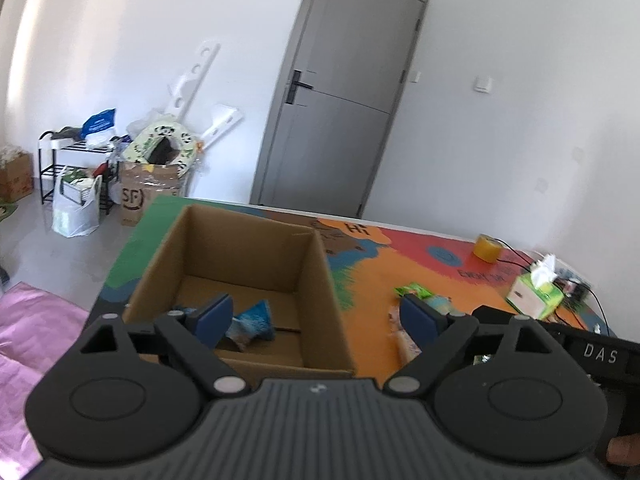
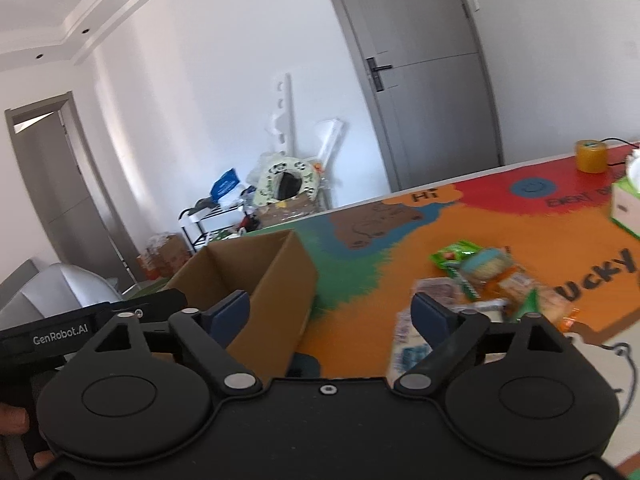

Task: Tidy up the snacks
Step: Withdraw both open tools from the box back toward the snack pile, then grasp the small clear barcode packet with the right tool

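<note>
An open cardboard box (image 1: pixel 248 248) stands on the colourful table mat (image 1: pixel 368 272); a blue snack packet (image 1: pixel 254 322) lies inside it. My left gripper (image 1: pixel 318 318) is open and empty, held above the box's near right corner. In the right wrist view the box (image 2: pixel 276 280) is at the left. A pile of snack packets (image 2: pixel 484 276) lies on the mat to the right, with a pale packet (image 2: pixel 404 344) nearest. My right gripper (image 2: pixel 332 314) is open and empty, between the box and the pile. The snacks also show in the left wrist view (image 1: pixel 420 294).
A yellow tape roll (image 1: pixel 486 248) and a green tissue box (image 1: pixel 536 292) sit at the table's far right, with black cables. Behind stand a grey door (image 1: pixel 340 92), a shoe rack (image 1: pixel 76 164) and cluttered boxes. Pink fabric (image 1: pixel 28 328) lies at the left.
</note>
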Action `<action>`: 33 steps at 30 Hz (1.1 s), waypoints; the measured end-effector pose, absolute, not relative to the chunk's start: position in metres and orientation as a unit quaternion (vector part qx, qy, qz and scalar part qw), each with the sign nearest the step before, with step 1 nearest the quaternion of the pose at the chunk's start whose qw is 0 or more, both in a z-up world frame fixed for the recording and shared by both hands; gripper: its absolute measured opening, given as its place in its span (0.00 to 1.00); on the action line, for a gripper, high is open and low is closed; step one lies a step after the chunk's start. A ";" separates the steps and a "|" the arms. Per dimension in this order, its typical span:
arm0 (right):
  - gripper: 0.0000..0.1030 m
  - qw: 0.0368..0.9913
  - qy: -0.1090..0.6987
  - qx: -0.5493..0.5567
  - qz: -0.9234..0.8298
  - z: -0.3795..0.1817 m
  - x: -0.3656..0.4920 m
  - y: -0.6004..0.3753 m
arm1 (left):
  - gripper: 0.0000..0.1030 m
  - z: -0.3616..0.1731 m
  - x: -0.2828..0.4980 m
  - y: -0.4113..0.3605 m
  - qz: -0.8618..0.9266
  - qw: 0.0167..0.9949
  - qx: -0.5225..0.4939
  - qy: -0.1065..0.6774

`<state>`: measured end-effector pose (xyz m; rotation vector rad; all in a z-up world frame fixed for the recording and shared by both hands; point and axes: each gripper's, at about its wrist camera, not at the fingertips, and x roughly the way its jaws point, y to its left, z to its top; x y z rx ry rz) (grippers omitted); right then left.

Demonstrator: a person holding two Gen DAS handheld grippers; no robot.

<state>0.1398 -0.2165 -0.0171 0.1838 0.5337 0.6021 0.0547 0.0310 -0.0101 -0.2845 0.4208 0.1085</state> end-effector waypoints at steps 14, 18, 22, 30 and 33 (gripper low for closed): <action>0.89 0.925 0.261 0.103 0.257 -0.024 0.128 -0.261 | 0.87 -0.011 0.048 -0.014 0.003 0.969 -0.114 0.218; 0.89 0.925 0.265 0.103 0.251 -0.027 0.124 -0.273 | 0.87 -0.015 0.048 -0.023 -0.003 0.968 -0.111 0.225; 0.89 0.926 0.271 0.104 0.243 -0.033 0.121 -0.284 | 0.87 -0.019 0.050 -0.031 -0.007 0.966 -0.108 0.233; 0.89 0.923 0.288 0.103 0.233 -0.046 0.116 -0.298 | 0.87 -0.031 0.052 -0.040 -0.008 0.962 -0.108 0.253; 0.89 0.921 0.297 0.104 0.232 -0.054 0.114 -0.303 | 0.87 -0.039 0.053 -0.041 -0.009 0.959 -0.112 0.261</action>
